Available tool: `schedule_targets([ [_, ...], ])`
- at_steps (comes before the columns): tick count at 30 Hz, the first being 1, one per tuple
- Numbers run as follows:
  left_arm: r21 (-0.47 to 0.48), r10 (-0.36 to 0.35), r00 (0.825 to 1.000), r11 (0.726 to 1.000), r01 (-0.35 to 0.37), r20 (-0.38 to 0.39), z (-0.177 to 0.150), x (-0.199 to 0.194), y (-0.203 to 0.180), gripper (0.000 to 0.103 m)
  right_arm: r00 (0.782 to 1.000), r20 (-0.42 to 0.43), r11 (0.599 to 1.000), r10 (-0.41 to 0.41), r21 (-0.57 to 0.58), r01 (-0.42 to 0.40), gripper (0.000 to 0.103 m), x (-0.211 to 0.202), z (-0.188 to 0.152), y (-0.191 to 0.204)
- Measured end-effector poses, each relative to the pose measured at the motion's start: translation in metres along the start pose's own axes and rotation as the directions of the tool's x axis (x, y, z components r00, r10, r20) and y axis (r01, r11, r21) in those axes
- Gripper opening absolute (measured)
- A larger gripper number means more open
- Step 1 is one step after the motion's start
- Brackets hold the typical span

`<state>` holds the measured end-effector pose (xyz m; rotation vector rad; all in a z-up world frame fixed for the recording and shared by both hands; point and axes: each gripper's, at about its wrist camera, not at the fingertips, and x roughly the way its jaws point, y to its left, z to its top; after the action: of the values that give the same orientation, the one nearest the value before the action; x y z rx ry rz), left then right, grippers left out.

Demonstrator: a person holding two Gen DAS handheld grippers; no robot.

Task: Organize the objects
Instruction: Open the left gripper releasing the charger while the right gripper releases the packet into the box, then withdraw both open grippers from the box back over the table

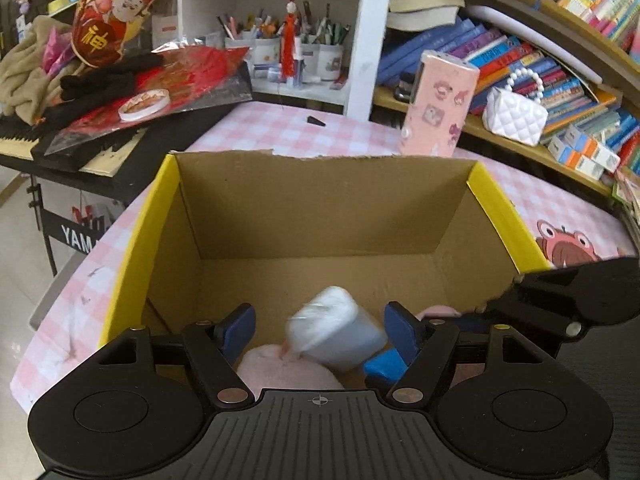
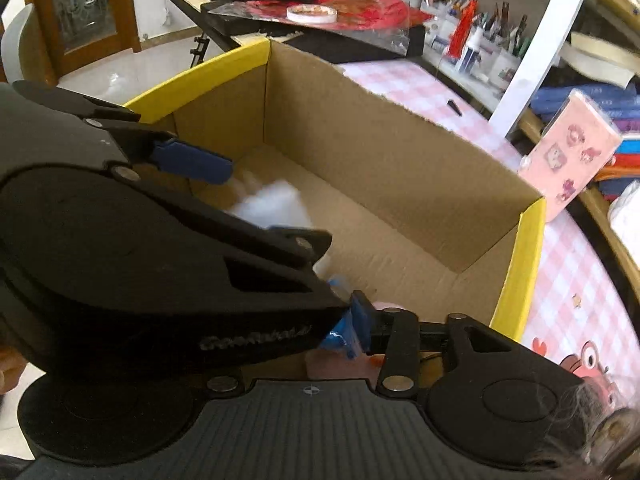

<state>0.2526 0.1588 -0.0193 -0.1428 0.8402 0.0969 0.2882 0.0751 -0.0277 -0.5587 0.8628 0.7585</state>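
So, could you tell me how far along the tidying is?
Already in the cardboard box: a pink plush item. In hand: a blurred white pack is between the left gripper's open fingers, above the box floor. Left: the pink stickered case stands on the table outside.

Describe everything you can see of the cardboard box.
The box is open-topped brown corrugated cardboard, yellow outside on its side walls. Its far wall has a ragged torn top edge. It stands upright on the pink checked tablecloth. The far part of its floor is bare; at the near end lie a blurred white object, something pink and fluffy and a blue item. Both tongs reach in over its near edge.
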Motion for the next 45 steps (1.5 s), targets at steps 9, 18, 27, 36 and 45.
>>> schedule_targets([
  [9, -0.005, -0.007, 0.974, 1.0, 0.008, 0.225, -0.008, -0.054, -0.001, 0.088, 0.975, 0.202, 0.994, -0.09, 0.079, 0.076, 0.059, -0.043, -0.019, 0.001],
  [18, -0.075, 0.013, 0.922, 0.997, 0.017, 0.386, -0.033, -0.12, 0.007, 0.092, 0.903, 0.36, 0.942, -0.236, 0.314, 0.12, 0.059, -0.112, -0.056, 0.003],
  [27, -0.11, 0.059, 0.931, 0.994, -0.021, 0.36, -0.083, -0.15, 0.015, 0.094, 0.891, 0.324, 0.853, -0.319, 0.508, 0.121, 0.058, -0.14, -0.106, 0.031],
  [36, -0.081, 0.071, 0.958, 0.995, -0.051, 0.278, -0.137, -0.16, 0.009, 0.094, 0.901, 0.177, 0.801, -0.397, 0.546, 0.245, 0.059, -0.139, -0.158, 0.079],
  [45, -0.039, 0.053, 0.97, 0.998, -0.046, 0.237, -0.178, -0.171, 0.003, 0.094, 0.899, 0.13, 0.779, -0.419, 0.561, 0.282, 0.064, -0.147, -0.192, 0.111],
])
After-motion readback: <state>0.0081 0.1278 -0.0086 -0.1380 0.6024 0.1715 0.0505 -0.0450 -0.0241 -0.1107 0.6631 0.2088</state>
